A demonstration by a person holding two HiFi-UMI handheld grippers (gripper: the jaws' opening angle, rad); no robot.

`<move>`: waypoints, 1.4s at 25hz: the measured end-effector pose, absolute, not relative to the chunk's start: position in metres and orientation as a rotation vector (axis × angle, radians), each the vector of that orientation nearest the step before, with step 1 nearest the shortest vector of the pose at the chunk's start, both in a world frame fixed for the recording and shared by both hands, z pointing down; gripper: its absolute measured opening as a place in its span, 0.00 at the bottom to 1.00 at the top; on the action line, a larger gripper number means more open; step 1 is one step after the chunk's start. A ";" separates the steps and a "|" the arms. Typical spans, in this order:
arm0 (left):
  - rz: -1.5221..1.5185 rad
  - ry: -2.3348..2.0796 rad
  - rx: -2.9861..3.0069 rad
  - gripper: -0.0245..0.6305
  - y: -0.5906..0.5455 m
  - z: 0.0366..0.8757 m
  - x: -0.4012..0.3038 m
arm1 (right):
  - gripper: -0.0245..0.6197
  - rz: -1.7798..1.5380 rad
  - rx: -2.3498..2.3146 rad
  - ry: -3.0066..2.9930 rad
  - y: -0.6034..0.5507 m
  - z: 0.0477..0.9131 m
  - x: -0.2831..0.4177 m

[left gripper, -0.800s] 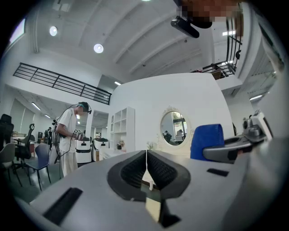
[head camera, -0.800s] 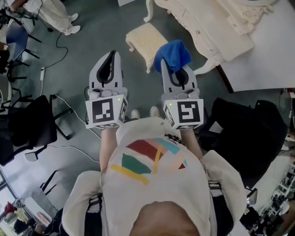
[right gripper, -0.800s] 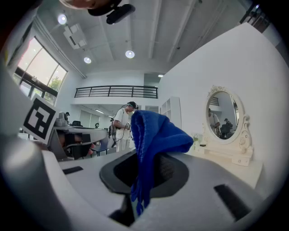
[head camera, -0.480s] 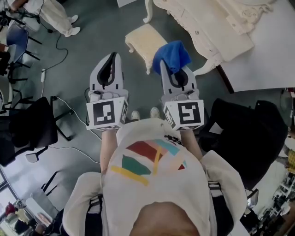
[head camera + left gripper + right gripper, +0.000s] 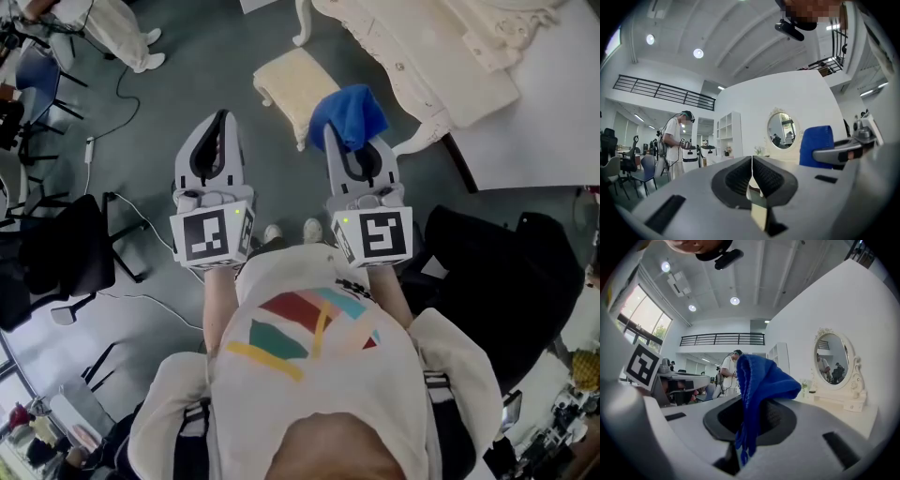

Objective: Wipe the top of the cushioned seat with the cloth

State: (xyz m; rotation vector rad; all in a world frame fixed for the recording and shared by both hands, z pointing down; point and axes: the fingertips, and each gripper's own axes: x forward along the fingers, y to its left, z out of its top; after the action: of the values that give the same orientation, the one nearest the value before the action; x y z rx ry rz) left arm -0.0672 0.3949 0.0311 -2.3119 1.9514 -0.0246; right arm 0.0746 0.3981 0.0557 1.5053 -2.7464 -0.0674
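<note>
Your right gripper [image 5: 336,139] is pinching blue knit cloth [image 5: 349,112], jaws clamped on it. In head view cloth overlaps right edge of cream cushioned seat [image 5: 289,77]; contact w/ seat can't tell. Your left gripper [image 5: 222,118]: jaws pressed together, nothing btwn, over grey floor [image 5: 178,80] left of seat. Cream carved dressing table [image 5: 441,52] just right of seat.

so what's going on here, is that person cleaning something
A person holds a gripper in each hand. The right gripper is shut on a blue cloth, which hangs bunched from its jaws. The left gripper is shut with nothing in it. A cream cushioned seat stands on the floor ahead, beside a white dressing table. The cloth looks held in the air, not on the seat, so wiping has not begun.
</note>
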 end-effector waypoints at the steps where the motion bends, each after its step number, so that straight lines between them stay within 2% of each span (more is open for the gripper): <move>1: -0.032 1.964 -2.296 0.05 0.395 0.032 -0.067 | 0.10 -0.050 1.501 -2.752 0.397 0.059 0.078; 10: -0.077 2.048 -2.228 0.05 0.405 0.044 -0.059 | 0.10 0.012 1.553 -2.660 0.388 0.089 0.119; 25: 0.002 2.073 -2.192 0.05 0.376 0.043 -0.069 | 0.10 -0.029 1.561 -2.664 0.359 0.085 0.119; 35: -0.049 2.040 -2.201 0.05 0.344 0.045 -0.066 | 0.10 0.018 1.577 -2.633 0.337 0.098 0.122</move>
State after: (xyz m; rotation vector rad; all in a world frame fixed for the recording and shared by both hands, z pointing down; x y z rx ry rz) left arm -0.0662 0.3440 0.0449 -2.2014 2.0405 -0.0492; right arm 0.1217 0.3369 0.0978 1.5768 -2.6333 0.0183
